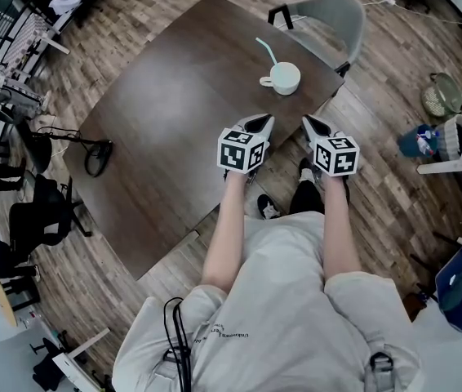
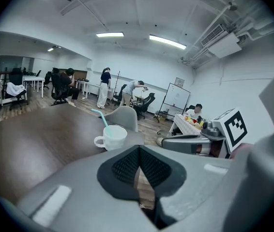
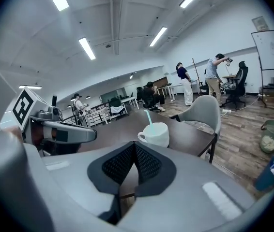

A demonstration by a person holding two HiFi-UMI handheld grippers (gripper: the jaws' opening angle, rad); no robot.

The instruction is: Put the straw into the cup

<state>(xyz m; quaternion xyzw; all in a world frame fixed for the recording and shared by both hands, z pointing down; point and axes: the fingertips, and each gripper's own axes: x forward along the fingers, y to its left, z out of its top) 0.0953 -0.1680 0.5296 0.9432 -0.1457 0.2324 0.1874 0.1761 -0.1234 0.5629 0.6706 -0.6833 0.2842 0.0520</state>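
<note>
The straw's (image 1: 267, 51) lower end hides inside the cup (image 1: 284, 78) near the table's (image 1: 174, 113) far corner. The left gripper (image 1: 262, 122) and right gripper (image 1: 311, 124) are pinched closed and empty.

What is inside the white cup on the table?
A light blue straw stands tilted in the cup. The cup wall hides its lower end, and any liquid cannot be seen.

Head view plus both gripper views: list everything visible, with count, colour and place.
Table: 1, dark brown, ahead of the person.
Cup: 1, white, on the table near its far corner.
Straw: 1, light blue, standing in the cup, leaning.
Chair: 1, grey, beyond that corner.
Left hand-held gripper: 1, grey, jaws together, empty, at the table's near edge.
Right hand-held gripper: 1, grey, jaws together, empty, beside the left.
</note>
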